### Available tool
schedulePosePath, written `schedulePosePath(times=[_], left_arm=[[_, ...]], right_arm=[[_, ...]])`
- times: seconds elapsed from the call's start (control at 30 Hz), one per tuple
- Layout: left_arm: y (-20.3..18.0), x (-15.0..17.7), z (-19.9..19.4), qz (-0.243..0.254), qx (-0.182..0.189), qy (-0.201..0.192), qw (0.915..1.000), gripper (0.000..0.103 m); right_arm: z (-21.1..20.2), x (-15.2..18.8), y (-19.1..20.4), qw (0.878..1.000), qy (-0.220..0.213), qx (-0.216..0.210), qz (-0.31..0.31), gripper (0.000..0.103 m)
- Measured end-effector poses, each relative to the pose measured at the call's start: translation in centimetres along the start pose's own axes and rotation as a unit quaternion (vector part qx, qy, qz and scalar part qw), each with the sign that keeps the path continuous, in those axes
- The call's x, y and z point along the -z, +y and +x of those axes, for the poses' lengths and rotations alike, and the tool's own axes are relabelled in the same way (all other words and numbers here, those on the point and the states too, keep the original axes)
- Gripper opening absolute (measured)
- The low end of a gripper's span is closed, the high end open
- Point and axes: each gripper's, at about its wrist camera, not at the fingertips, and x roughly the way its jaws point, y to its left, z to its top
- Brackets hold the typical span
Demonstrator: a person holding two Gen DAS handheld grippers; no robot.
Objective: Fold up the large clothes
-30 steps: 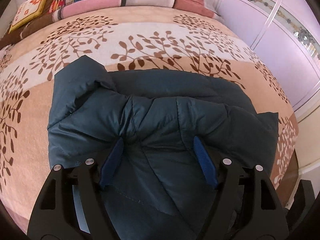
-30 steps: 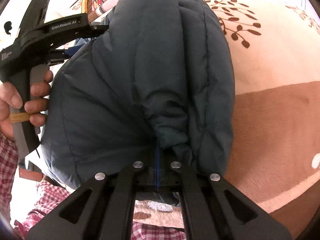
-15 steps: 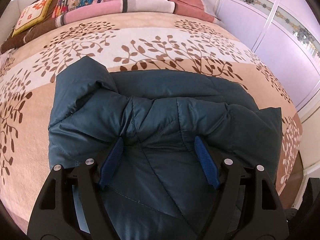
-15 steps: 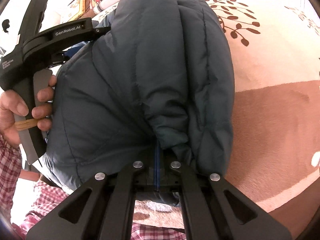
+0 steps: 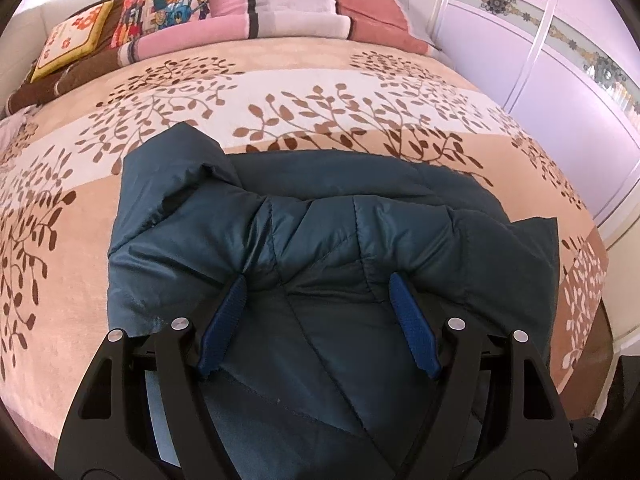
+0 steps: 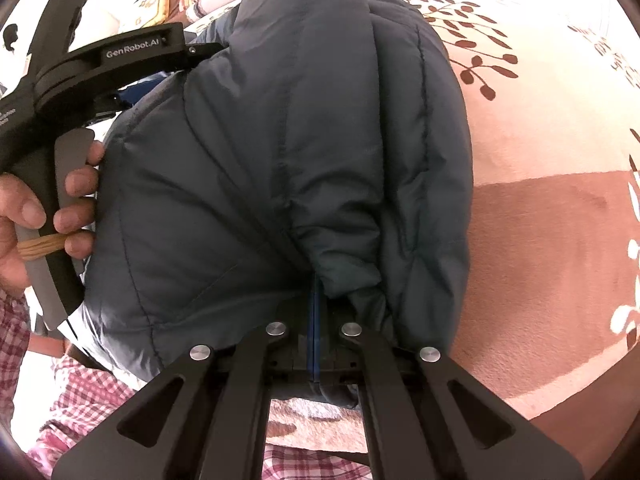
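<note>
A dark teal quilted puffer jacket [image 5: 320,232] lies bunched in a thick fold on the bed. My left gripper [image 5: 318,280] is open, its blue pads [image 5: 224,320] wide apart over the near part of the jacket, the fabric lying between and under them. In the right wrist view my right gripper [image 6: 316,300] is shut on a fold of the jacket [image 6: 280,160], the blue pads pressed together with fabric bulging just beyond them. The left gripper's black body [image 6: 100,68] and the hand holding it show at the left of that view.
The bed [image 5: 280,92] has a beige blanket with brown leaf print. Pillows and folded blankets [image 5: 260,4] lie at its head. White wardrobe doors [image 5: 560,60] stand to the right. The bed's right edge [image 5: 592,280] is close to the jacket.
The left gripper has drawn slightly up and back, so more of the bed's head shows. The right gripper stays shut on the jacket; the hand at left has shifted up a little.
</note>
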Motion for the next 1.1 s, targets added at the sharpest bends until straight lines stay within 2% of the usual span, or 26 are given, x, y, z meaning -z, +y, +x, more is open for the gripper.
schedulePosePath(times=[0.5,0.67,0.9,1.1], left_arm=[[1.9,1.2,-5.3,-0.027,0.016,-0.027,0.9991,0.074],[3.8,2.5,-7.5,-0.045,0.014,-0.035,0.9983,0.074],[5.8,4.8,-10.0,-0.042,-0.007,-0.046,0.998,0.074],[6.9,7.0,-11.8,-0.047,-0.001,-0.045,0.9979,0.074]], right_arm=[[0.1,-0.2,2.1,1.0,0.0,0.027,-0.008,0.0],[0.2,-0.2,2.7,0.999,-0.001,0.038,-0.008,0.0],[0.5,0.0,3.6,0.999,-0.004,0.05,-0.003,0.0],[0.3,0.1,4.3,0.998,-0.005,0.058,0.004,0.0]])
